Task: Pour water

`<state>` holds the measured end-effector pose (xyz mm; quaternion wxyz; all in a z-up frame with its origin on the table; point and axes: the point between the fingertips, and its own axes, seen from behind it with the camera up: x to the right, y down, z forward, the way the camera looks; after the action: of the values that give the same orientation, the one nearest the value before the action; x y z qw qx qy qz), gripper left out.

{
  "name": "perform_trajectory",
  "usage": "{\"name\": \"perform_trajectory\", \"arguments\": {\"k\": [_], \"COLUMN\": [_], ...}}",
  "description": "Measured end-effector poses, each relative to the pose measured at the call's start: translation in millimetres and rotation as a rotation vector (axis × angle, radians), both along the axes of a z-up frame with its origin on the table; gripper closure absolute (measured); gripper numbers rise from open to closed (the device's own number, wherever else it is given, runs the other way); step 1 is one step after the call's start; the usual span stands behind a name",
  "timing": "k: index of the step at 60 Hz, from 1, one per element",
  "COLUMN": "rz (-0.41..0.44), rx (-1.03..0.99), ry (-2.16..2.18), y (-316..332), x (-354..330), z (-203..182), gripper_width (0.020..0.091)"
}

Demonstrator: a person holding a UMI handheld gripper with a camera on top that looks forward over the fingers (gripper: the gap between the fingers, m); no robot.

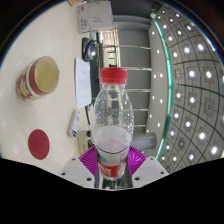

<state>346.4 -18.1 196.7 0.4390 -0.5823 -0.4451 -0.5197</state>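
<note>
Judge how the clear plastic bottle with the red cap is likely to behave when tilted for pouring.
The bottle looks thin-walled, so it may dent under pressure. Tall and narrow, it would probably tip easily if set down carelessly. The red cap appears on, so nothing should spill yet. The hand-held gripper seems to clamp its lower body, pads at both sides.

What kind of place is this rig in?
Probably an office or showroom-style interior, hard to be sure. Cues: a ceiling with rows of small spot lights, a pale table holding a lidded cup, and the fingers clamped on a clear bottle.
</note>
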Motion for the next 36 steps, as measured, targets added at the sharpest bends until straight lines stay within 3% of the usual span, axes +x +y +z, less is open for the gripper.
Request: {"name": "perform_trajectory", "arguments": {"k": [20, 36], "rz": [0.070, 0.066], "rx": [-0.019, -0.034], "ry": [-0.560, -0.361], "y": [19, 14], "x": [-42, -45], "z": [-1, 8], "gripper_width": [0.0739, 0.0736]}}
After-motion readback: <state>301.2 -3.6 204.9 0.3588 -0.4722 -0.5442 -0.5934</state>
